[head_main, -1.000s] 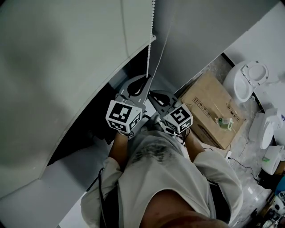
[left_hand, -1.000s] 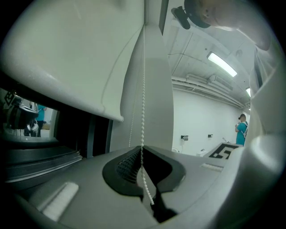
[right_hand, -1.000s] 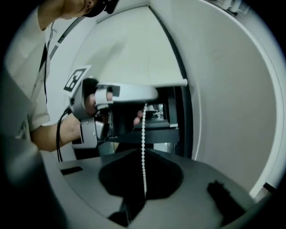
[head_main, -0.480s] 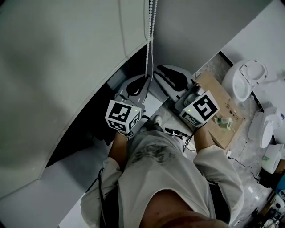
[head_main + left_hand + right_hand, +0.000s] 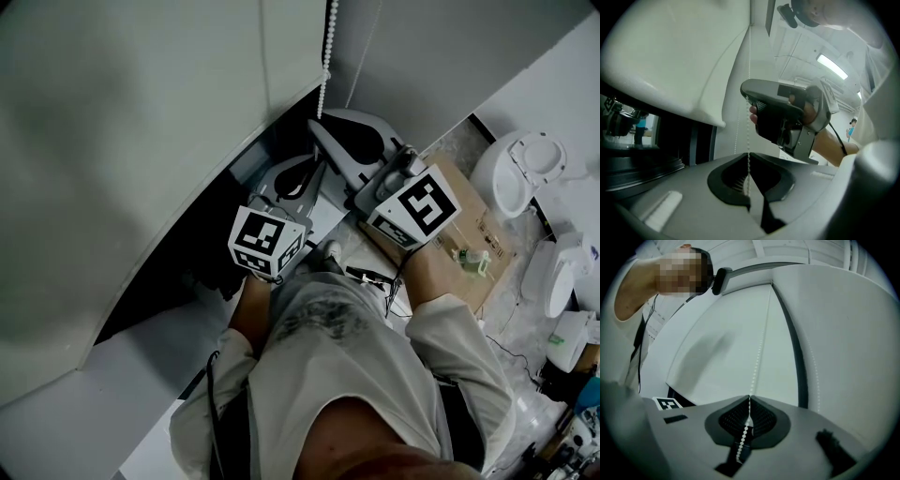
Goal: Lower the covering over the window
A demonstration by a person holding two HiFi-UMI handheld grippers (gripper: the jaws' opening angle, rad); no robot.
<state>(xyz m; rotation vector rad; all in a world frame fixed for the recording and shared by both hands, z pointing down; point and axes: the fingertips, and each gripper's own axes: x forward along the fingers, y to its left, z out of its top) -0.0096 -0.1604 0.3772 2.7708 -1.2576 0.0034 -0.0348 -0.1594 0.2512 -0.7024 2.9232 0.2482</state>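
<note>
Roller blind (image 5: 141,122) fills upper left, partly down; dark window (image 5: 187,272) gap shows under its bottom edge. Bead chain (image 5: 325,66) hangs at 12 o'clock of both grippers. Left gripper (image 5: 313,171): jaws together, clamped on bead chain. Right gripper (image 5: 319,127), at 1 o'clock of left gripper, also pinched on bead chain, higher up.

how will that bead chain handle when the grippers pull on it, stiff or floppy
Probably floppy: the bead chain looks straight only where it runs taut above the right gripper, and bends off line behind the pinch. Likely light and thin, though its beads should help keep it from slipping through the shut left gripper.
</note>
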